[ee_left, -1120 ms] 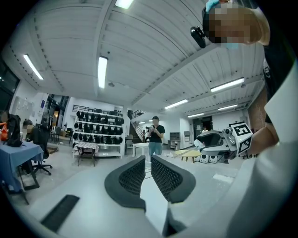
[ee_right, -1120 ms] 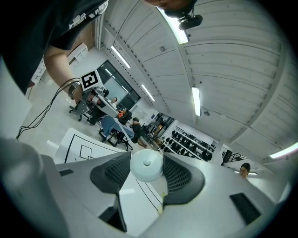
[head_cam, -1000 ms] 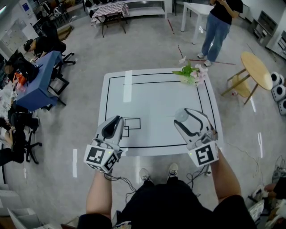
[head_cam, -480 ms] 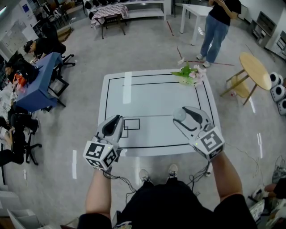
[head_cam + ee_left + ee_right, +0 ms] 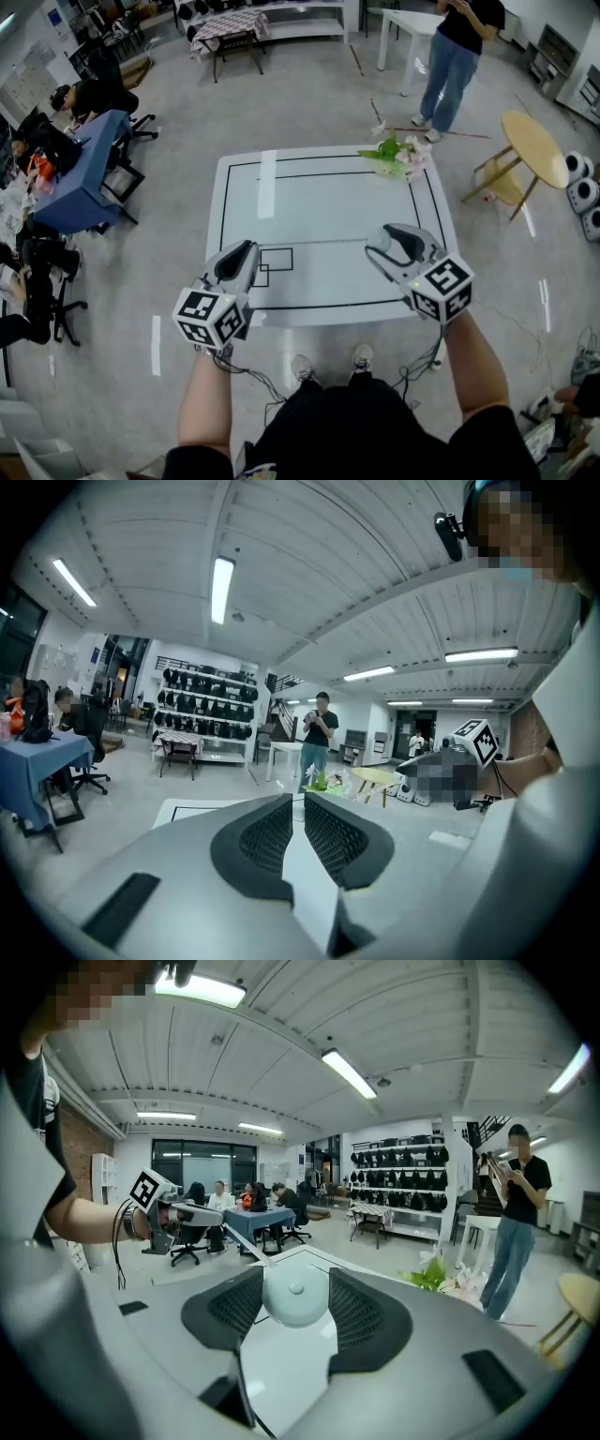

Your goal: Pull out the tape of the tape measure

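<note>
We hold the two tools out over the near edge of a white table [image 5: 309, 202], which is marked with a black border line [image 5: 246, 161] and a small black rectangle [image 5: 277, 259] near the left tool [image 5: 242, 255]. The right tool [image 5: 384, 246] is over the near right part of the table, its marker cube [image 5: 442, 286] turned up towards us.

In the right gripper view the tape measure [image 5: 295, 1299], a round white case with a small button at its centre, sits between the dark meshed pads [image 5: 234, 1305]. Both pads rest against its sides, so this tool stands wide and holds the case. We can make out no tape drawn from it. From the head view the case is mostly hidden by the tool around it.

In the left gripper view the left tool's pads [image 5: 267, 836] are drawn together to a thin slit. It is narrow, practically closed, and we see nothing in the gap. The two tools are well apart from each other, each over its own side of the table's near edge.

A bunch of flowers [image 5: 398, 155] with green leaves lies at the far right corner of the table, on the border line. Beyond the table a person [image 5: 461, 52] in a dark top and jeans stands on the grey floor, and a small round wooden side table [image 5: 539, 142] stands to the right
</note>
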